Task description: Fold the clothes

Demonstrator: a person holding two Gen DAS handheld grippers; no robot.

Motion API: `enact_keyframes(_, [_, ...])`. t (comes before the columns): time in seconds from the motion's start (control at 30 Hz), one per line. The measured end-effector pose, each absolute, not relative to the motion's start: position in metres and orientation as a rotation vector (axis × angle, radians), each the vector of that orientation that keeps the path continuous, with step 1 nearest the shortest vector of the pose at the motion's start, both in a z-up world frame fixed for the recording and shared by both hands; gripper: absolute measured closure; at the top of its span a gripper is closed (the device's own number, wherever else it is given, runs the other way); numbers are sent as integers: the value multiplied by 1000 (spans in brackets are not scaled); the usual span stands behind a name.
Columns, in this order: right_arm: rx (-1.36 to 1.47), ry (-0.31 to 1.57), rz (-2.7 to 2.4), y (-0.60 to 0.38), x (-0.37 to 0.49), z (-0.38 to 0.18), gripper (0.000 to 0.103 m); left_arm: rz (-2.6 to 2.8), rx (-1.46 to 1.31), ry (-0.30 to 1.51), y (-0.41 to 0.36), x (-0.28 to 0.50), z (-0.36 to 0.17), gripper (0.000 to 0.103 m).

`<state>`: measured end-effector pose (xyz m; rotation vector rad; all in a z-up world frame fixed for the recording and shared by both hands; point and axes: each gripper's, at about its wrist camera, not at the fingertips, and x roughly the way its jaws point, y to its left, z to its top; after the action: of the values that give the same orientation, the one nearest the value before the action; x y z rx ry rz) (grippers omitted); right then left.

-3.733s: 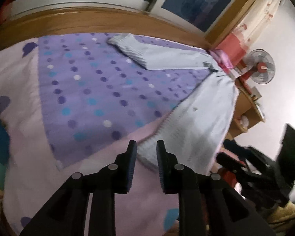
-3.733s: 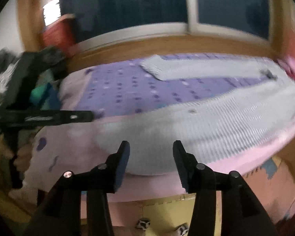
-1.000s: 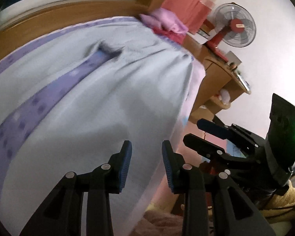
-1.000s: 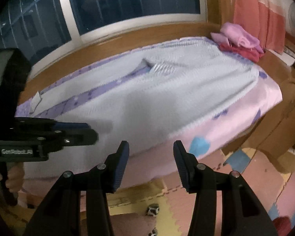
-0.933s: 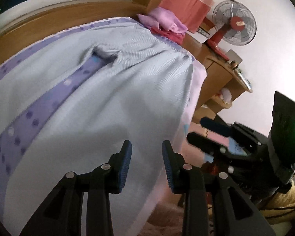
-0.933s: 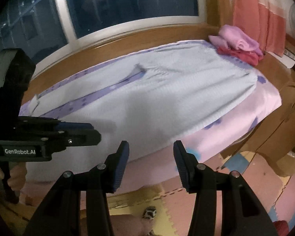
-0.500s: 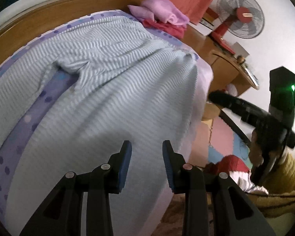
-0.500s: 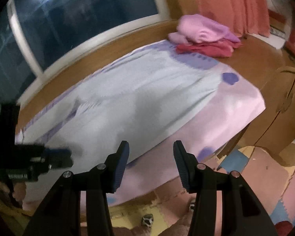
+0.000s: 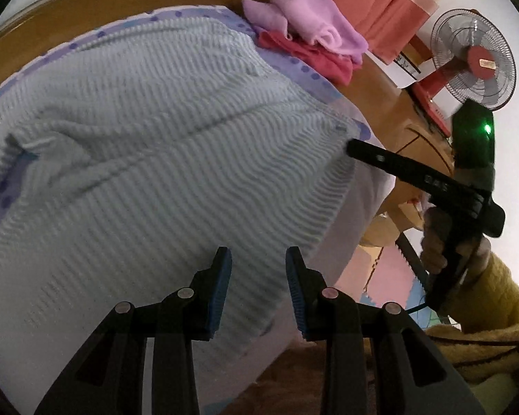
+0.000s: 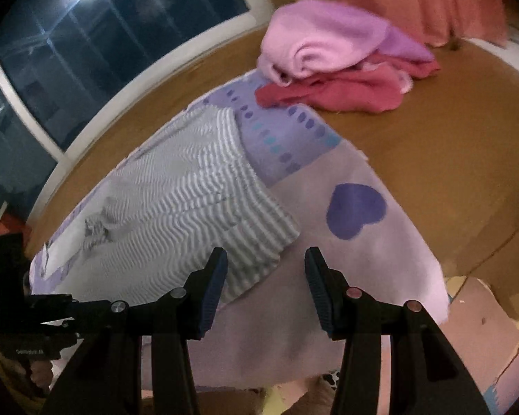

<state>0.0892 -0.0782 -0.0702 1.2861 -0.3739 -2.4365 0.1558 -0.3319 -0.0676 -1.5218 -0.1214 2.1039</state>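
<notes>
Both tools advanced: right tool (image 10: 264,276) spread open at the ribbed pale-blue sweater's (image 9: 155,159) corner; left tool (image 9: 257,287) open above it.

Nothing readable here really: small white lettering is printed on the left gripper (image 10: 38,351) body, but it's blurred out.

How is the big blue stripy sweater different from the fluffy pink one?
The pale blue ribbed sweater lies spread flat across the bed; the fluffy pink sweater is bunched in a heap on a red garment. The blue one has wavy stripes; the pink one is plain. The blue one sits near both open claws; the pink one lies farther back. Both are soft knits.
</notes>
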Motion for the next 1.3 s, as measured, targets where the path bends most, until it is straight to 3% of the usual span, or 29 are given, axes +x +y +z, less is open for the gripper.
enact_keyframes(0.2, [1244, -424, -2362, -80, 76, -74, 56, 2069, -1542, -156, -322, 151, -71, 71])
enact_keyframes(0.27, [1249, -421, -2377, -79, 74, -71, 90, 2041, -1540, -185, -321, 150, -72, 71])
enact_keyframes(0.3, [1264, -397, -2390, -78, 75, -67, 95, 2023, -1540, -200, -320, 150, -73, 71])
enact_keyframes(0.4, [1321, -299, -2420, -75, 79, -54, 96, 1946, -1534, -200, -311, 154, -74, 71])
enact_keyframes(0.63, [1406, 50, -2431, -96, 86, -63, 94, 1925, -1513, -120, -305, 162, -70, 71])
enact_keyframes(0.8, [1406, 165, -2343, -96, 84, -40, 74, 2020, -1460, -82, -321, 163, -51, 71])
enact_keyframes(0.9, [1337, 197, -2338, -91, 79, -13, 69, 2073, -1421, -120, -341, 161, -44, 71])
enact_keyframes(1.0, [1166, 346, -2360, -109, 60, 14, 59, 2130, -1441, -185, -357, 152, -47, 71])
enact_keyframes(1.13, [1005, 508, -2234, -168, 16, 22, 57, 2178, -1475, -299, -374, 144, -53, 71])
enact_keyframes(1.3, [909, 803, -1968, -254, -43, -5, 57, 2267, -1515, -415, -383, 134, -56, 71])
